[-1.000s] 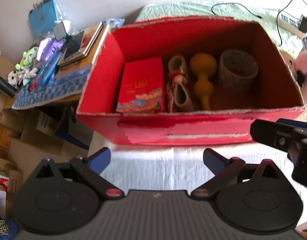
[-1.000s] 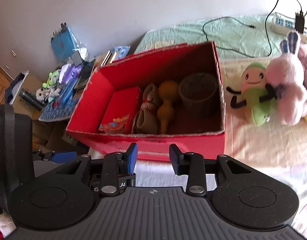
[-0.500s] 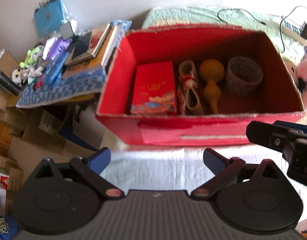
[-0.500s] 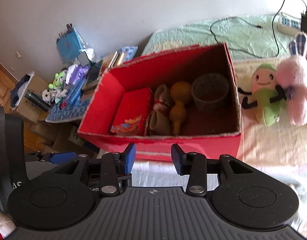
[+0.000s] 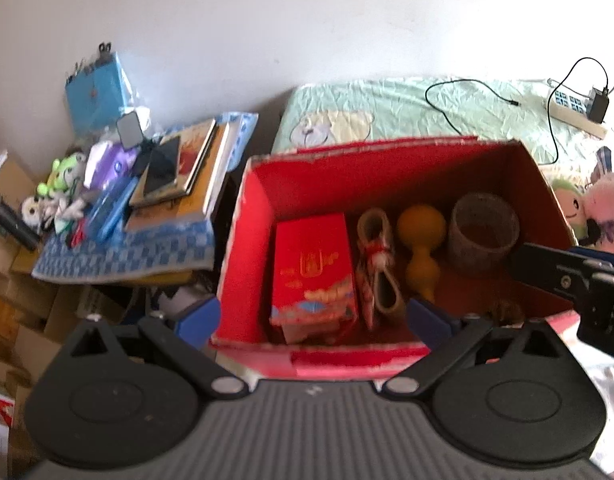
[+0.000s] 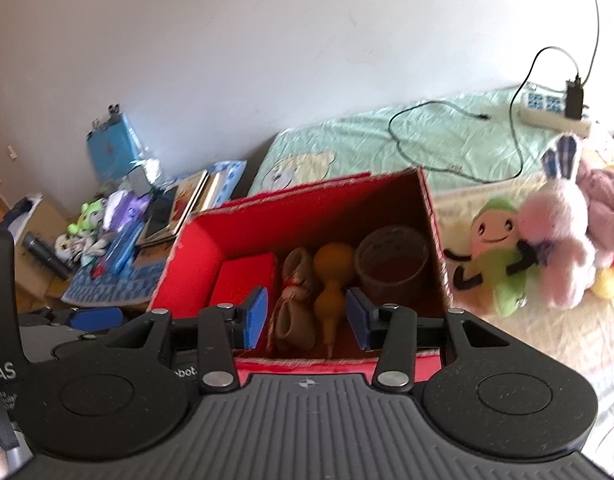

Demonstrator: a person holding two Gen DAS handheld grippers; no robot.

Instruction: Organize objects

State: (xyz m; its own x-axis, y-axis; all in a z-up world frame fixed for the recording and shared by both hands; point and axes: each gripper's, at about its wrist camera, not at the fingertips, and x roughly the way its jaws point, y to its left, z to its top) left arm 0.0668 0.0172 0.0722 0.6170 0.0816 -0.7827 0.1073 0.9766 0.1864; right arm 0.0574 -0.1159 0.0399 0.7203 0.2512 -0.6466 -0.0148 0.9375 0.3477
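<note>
Left tongs (image 5: 313, 316) spread wide, empty, right tongs (image 6: 305, 317) parted, empty, both over red box (image 6: 195, 256) near rim.

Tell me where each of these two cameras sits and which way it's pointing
Left wrist: sits on the left gripper, looks forward and down into the red box; its open fingers show, plus the right gripper at the right edge.
Right wrist: sits on the right gripper, faces the red box and the plush toys; its open fingers show.
Shared: box, gourd, bed.
</note>
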